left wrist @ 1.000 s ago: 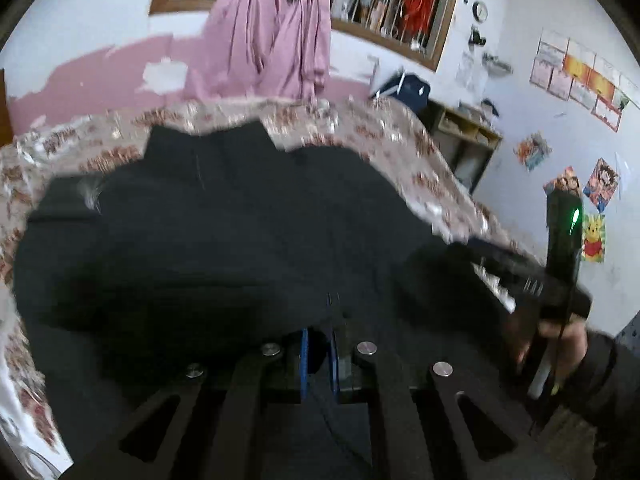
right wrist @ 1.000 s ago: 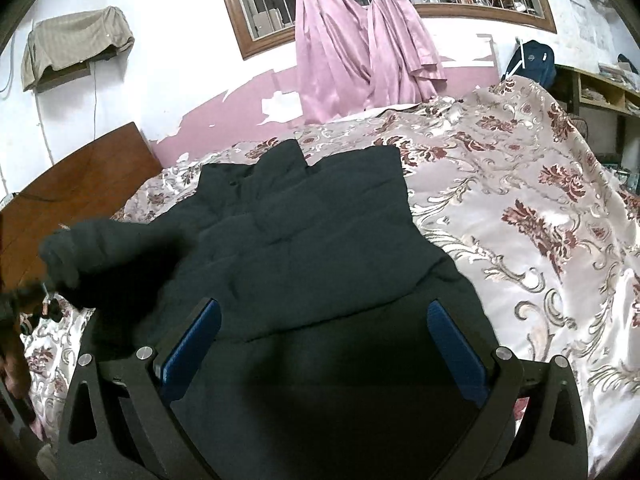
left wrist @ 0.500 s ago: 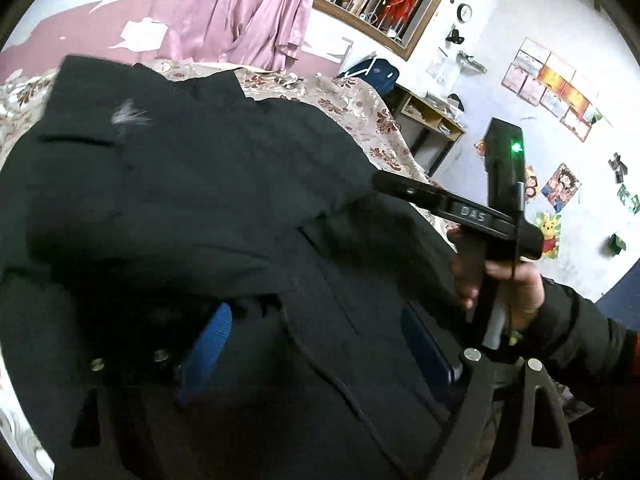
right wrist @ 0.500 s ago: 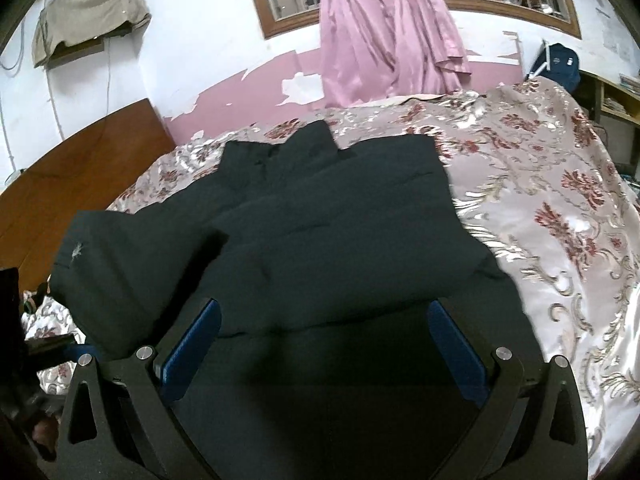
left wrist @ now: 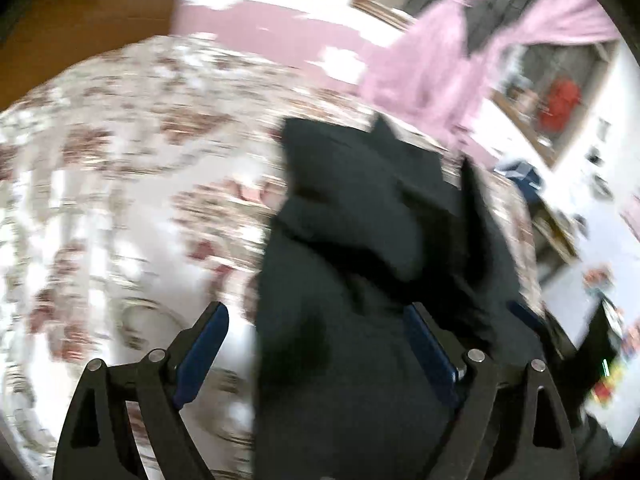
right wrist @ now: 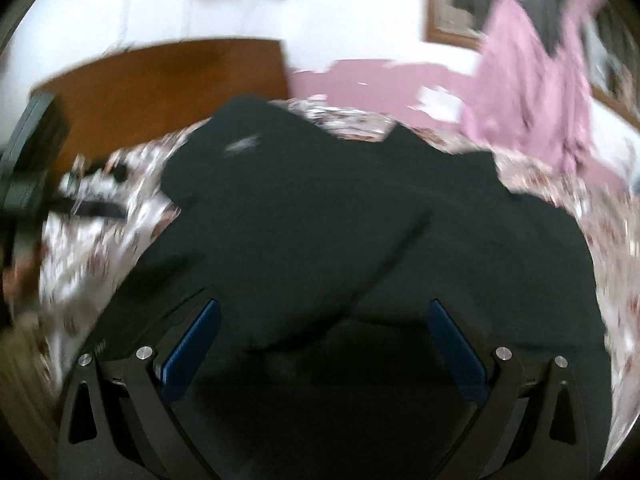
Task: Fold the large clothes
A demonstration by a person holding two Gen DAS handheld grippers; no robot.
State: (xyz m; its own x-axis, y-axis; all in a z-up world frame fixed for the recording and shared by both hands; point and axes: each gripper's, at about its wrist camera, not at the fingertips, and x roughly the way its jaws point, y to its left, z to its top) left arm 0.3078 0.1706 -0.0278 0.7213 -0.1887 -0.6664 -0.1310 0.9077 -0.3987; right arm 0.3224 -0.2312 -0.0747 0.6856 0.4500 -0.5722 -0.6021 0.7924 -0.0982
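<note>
Left wrist view: floral bedspread [left wrist: 120, 200] fills left of frame; black jacket [left wrist: 360, 280] lies centre to right, a fold lapped over its body. Left gripper [left wrist: 316, 344] spread wide, holding nothing. Right gripper [right wrist: 326, 336] likewise spread, jacket [right wrist: 360, 220] beneath. Likely soft, bulky, floppy; hem edges look like the best hold. Headboard [right wrist: 160, 80] upper left, clear of work.

A bed with a floral cover [left wrist: 120, 184] carries a dark garment [right wrist: 360, 232], spread from centre toward three o'clock.

Heavy motion blur, fisheye-dark corners — blown-out whites
</note>
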